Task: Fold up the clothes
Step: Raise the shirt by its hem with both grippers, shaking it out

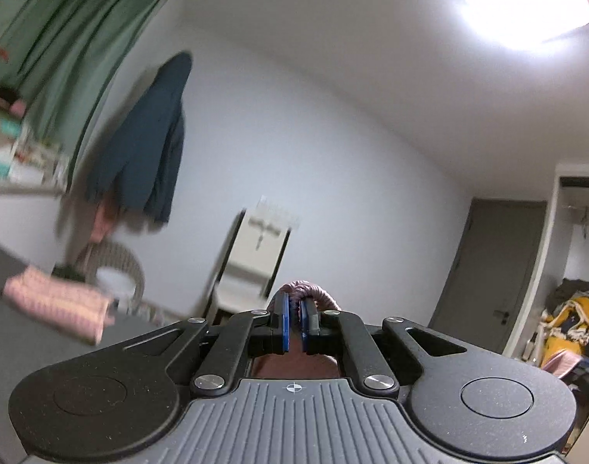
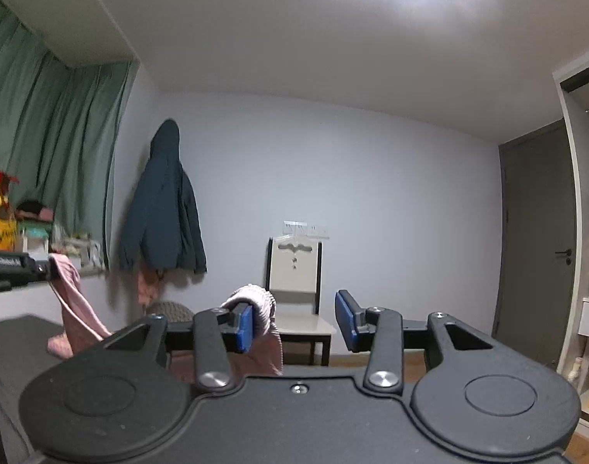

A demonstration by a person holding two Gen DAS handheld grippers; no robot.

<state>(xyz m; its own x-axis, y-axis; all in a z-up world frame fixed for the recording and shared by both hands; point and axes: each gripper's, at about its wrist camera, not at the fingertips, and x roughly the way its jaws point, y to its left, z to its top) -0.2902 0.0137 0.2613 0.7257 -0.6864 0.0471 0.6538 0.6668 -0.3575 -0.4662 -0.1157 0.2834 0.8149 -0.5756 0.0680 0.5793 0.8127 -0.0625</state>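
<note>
Pinching the pink garment (image 1: 303, 290) at lower centre of frame with my left gripper (image 1: 293, 323) pressed together, my right gripper (image 2: 294, 323) spread and cloth merely draped over its left finger, I judge that end may slip off

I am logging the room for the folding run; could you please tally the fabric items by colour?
Pink: 2, the garment held up between the grippers and a folded piece
Dark blue: 1, the jacket
Green: 1, the curtain
Total: 4
</note>
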